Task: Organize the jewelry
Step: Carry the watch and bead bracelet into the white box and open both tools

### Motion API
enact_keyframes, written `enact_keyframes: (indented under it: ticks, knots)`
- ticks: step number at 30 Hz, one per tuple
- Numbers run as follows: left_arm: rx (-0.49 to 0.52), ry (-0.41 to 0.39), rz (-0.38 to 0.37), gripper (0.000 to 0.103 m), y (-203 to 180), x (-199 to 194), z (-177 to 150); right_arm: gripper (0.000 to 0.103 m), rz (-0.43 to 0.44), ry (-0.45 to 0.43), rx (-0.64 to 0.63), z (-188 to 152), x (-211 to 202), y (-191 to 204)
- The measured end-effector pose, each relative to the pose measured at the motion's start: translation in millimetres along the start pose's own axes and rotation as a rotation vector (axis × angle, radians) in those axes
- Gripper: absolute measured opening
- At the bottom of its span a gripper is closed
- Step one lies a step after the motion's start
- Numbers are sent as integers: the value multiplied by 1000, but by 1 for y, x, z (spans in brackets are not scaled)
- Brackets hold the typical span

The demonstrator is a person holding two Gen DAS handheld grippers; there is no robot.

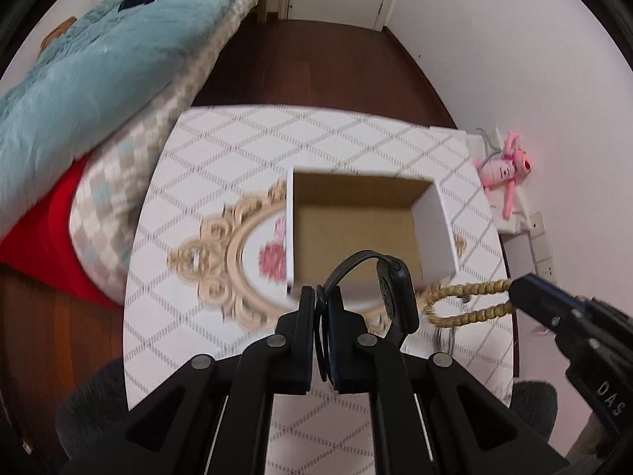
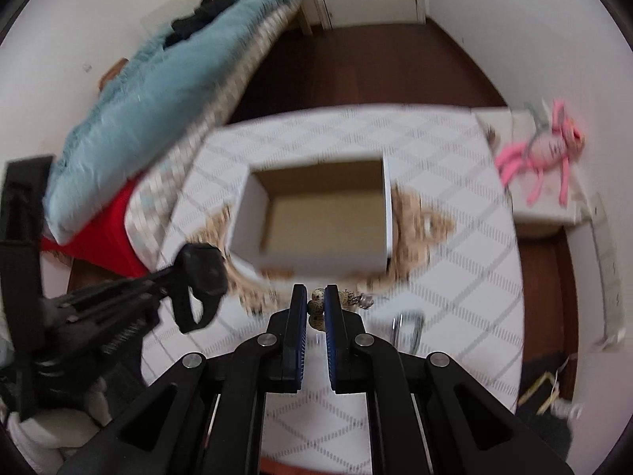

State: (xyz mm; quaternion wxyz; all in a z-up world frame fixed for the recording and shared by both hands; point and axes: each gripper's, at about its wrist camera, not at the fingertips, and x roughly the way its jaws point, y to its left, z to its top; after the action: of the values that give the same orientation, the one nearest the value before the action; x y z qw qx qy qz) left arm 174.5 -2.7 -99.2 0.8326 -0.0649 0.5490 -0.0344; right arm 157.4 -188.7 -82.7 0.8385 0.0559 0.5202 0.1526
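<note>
The left gripper point(image 1: 321, 297) has its jaws pressed nearly together on the strap of a black watch point(image 1: 389, 293), whose body sits just to the right of the jaws. The right gripper point(image 2: 316, 304) has its jaws drawn in on a bead bracelet point(image 2: 315, 308), with a narrow gap between them. Both grippers point forward, side by side.

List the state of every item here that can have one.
Box: open, nothing visible inside.
Watch: pinched by its strap in the left gripper.
Bead bracelet: held in the right gripper, looped out sideways.
Metal ring: lying on the table.
</note>
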Motion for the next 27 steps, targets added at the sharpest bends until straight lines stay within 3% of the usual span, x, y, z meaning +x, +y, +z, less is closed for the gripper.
enact_keyframes:
  ticks: [4,10,16,17,18,20,22,23,25,27]
  knots:
    - [4,16,-2,4,0,16,27,9,-6,-1,-18,38,17,0]
    - [-26,83,-29,5,4,50,56,9,-7,79,-13,71,69,-12]
    - [-37,161,-49,16,3,74,79,9,14,138,1,84,103,-23]
    - [-37,161,-42,27,2,75,81,10,25,144,13,84,106,-26]
    - [-41,152,-38,49,3,74,84,10,31,155,21,85,109,-28]
    - [-49,132,-37,80,5,69,87,16,33,190,30,86,116,-34]
    - [-54,114,-20,82,8,66,89,55,13,193,34,84,118,-37]
    - [-57,111,-14,86,10,65,88,60,6,188,34,83,117,-39]
    - [-66,93,14,101,16,63,83,61,-40,177,21,78,115,-41]
    - [-66,71,47,103,21,63,77,67,-91,169,4,72,115,-41]
